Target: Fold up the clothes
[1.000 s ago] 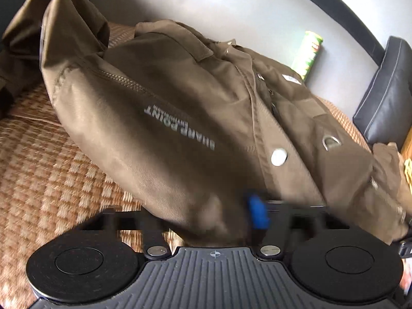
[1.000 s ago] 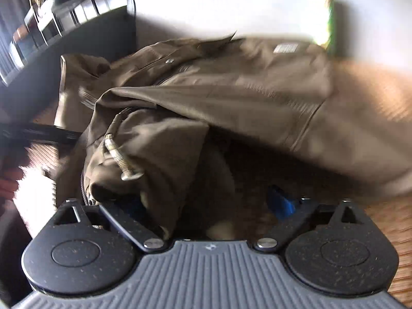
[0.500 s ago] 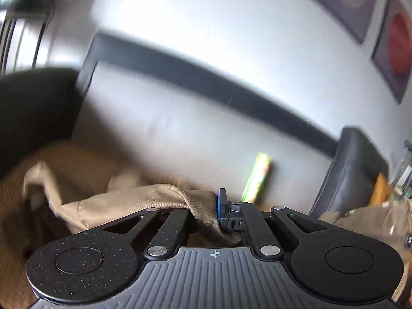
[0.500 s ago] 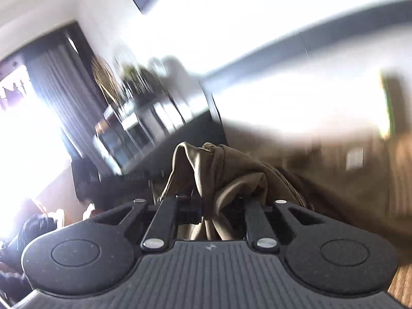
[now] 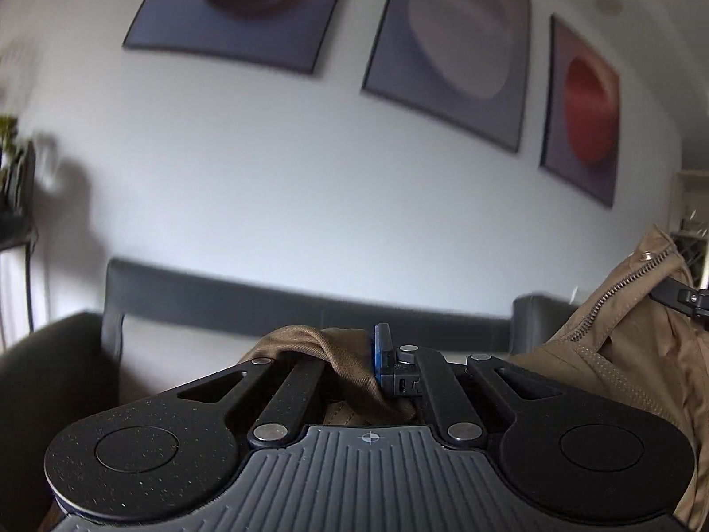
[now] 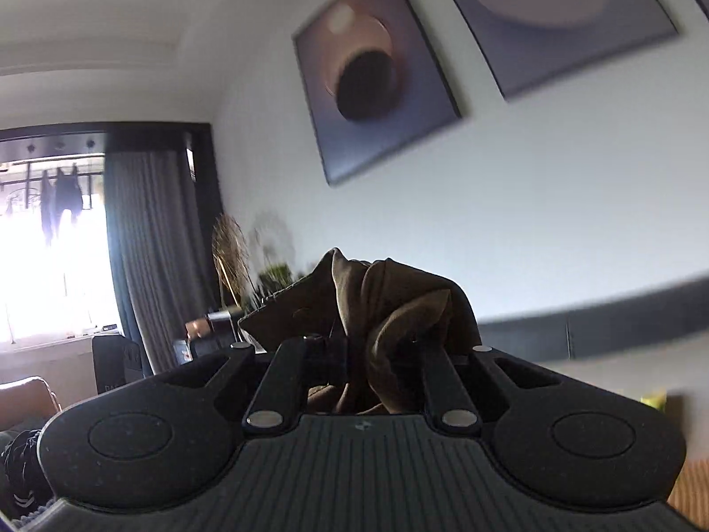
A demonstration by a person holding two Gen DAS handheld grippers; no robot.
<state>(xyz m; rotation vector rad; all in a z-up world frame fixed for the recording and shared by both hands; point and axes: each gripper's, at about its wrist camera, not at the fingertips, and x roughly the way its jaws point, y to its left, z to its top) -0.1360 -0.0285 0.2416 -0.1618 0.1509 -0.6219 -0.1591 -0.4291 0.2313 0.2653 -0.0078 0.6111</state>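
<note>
Both the left gripper (image 5: 354,357) and right gripper (image 6: 354,350) are clenching bunched folds of the brown jacket (image 5: 620,354); soft, weighty cloth is sagging between them, likelier steadier gripped by its seams.

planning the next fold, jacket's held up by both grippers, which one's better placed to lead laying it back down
Neither clearly: left gripper and right gripper are both shut on bunched brown jacket, pointing level at the wall. Lower them together.

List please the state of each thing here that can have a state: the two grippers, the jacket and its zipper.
left gripper: shut on a fold of the jacket.
right gripper: shut on bunched jacket cloth.
jacket: brown, held up between both grippers, not folded.
zipper: open where it shows.
</note>
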